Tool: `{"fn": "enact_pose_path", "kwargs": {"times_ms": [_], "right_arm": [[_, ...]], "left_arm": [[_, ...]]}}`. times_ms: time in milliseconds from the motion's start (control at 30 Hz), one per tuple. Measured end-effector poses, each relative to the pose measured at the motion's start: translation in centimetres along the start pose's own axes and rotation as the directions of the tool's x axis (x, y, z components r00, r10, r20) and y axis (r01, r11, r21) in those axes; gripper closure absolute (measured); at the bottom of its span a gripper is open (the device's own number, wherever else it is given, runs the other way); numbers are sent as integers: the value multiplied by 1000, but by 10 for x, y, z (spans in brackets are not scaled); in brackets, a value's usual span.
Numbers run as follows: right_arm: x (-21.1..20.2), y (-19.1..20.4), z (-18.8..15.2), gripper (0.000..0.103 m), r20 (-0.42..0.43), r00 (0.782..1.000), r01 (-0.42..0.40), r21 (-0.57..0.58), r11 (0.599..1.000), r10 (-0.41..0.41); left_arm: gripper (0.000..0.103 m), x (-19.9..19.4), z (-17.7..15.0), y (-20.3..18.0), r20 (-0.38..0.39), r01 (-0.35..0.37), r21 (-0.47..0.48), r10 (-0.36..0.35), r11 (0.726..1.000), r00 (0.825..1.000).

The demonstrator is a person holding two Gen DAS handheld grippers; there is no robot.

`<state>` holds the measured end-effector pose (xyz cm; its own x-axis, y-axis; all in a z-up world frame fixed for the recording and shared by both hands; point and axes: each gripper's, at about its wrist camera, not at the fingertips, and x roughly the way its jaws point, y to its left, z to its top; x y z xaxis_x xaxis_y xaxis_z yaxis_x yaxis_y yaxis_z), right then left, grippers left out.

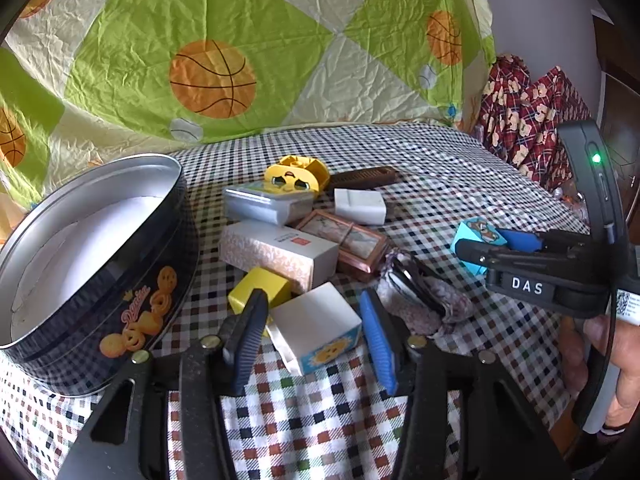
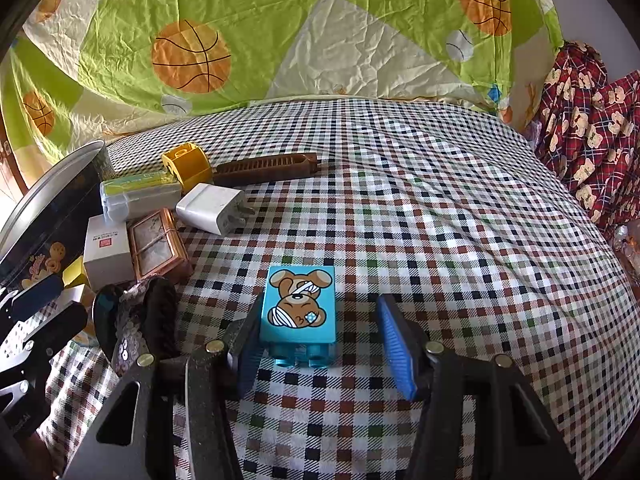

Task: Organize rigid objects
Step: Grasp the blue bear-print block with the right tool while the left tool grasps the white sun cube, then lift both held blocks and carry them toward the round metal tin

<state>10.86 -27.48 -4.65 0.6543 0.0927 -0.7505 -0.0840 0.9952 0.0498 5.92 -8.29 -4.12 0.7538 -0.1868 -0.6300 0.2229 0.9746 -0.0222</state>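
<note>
Right wrist: block (image 2: 298, 306) between gripper (image 2: 320, 346) fingers.

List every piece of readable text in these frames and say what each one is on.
"DAS": white letters on the right gripper.
Gold script on the cookie tin: too distorted to read.
Red mark and small print on the white box: too small to read.
White sticker by the hand: too small to read.
</note>
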Motion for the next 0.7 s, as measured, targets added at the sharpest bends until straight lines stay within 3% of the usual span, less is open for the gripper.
{"fn": "enact_pose_path", "kwargs": {"times_ms": [133,233,267,700], "right_arm": [[0,0,0,49,0,1000,-9,-5,1000,9],[-2,1,-1,68,11,1000,-11,-7,1000,11],[-3,0,-1,69,12,1000,-13,-7,1000,13],[-19,2,-6,69,106,994,-28,-23,999,30]], "left_arm": [[55,1,0,-1,2,0,5,0,1000,1000],[56,0,0,1,5,12,1,-12,1000,1000],[56,0,0,1,7,19,-2,-19,1000,1000],[57,-18,-2,7,127,-16,-36,20,999,992]]}}
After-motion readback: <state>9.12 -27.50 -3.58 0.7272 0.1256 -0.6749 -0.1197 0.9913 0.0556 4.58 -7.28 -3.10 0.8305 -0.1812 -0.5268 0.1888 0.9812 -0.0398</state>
